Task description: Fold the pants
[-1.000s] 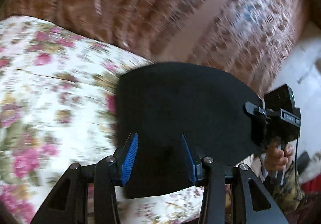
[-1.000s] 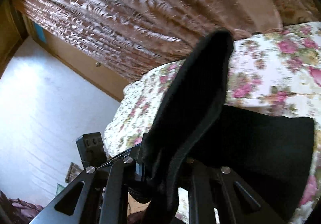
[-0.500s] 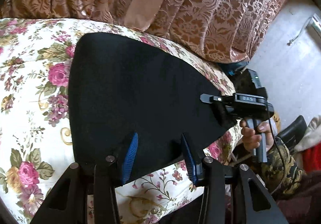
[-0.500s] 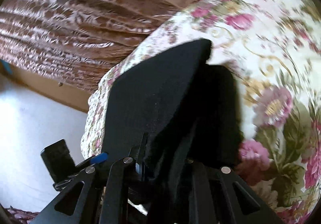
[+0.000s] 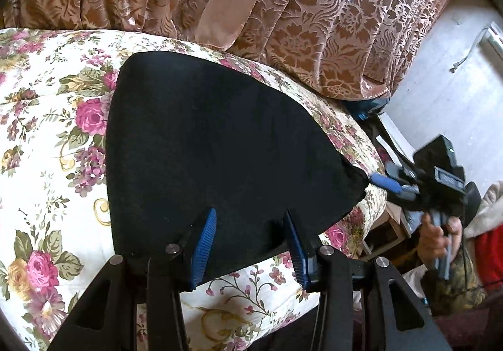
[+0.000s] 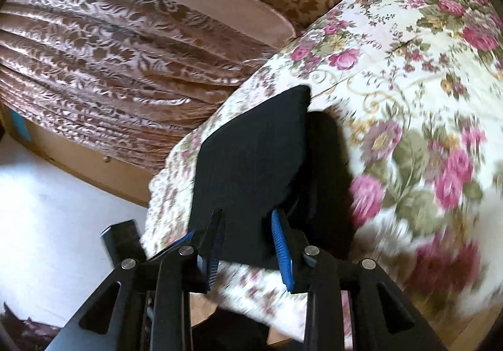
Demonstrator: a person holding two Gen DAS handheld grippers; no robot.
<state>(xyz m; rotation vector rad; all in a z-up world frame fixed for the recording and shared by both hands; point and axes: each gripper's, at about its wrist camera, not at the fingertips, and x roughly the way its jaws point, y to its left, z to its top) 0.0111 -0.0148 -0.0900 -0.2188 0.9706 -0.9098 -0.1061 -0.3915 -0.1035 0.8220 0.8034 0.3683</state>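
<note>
At the left of the left-wrist view the floral bedspread (image 5: 47, 162) lies bare; on it, toward the middle, the black pants (image 5: 213, 149) rest as a flat folded panel whose near edge reaches the bed's front edge. The left gripper (image 5: 250, 237) hovers at that near edge with its blue pads (image 5: 204, 244) set moderately apart; the cloth fills the space seen between them, yet no pad visibly presses on it, so the gripper seems to hold nothing. Further right, the right gripper (image 5: 388, 184) sits just off the panel's right corner, with a person's hand (image 5: 440, 234) on its handle; behind stands the brown patterned curtain (image 5: 314, 20).

In the right-wrist view the left gripper (image 6: 122, 241) shows as a dark block at the lower left; the pants (image 6: 251, 168) run up the middle, and the right gripper (image 6: 248, 233) has its jaws opening, the cloth still between them but not pinched.

The risk appears to lie at that right corner: as the fingers part, fabric could cling to a ribbed pad and be dragged off as the gripper withdraws, lifting the top layer and skewing the fold; the panel also sits near the bed's edge, so a tug might pull it over.
</note>
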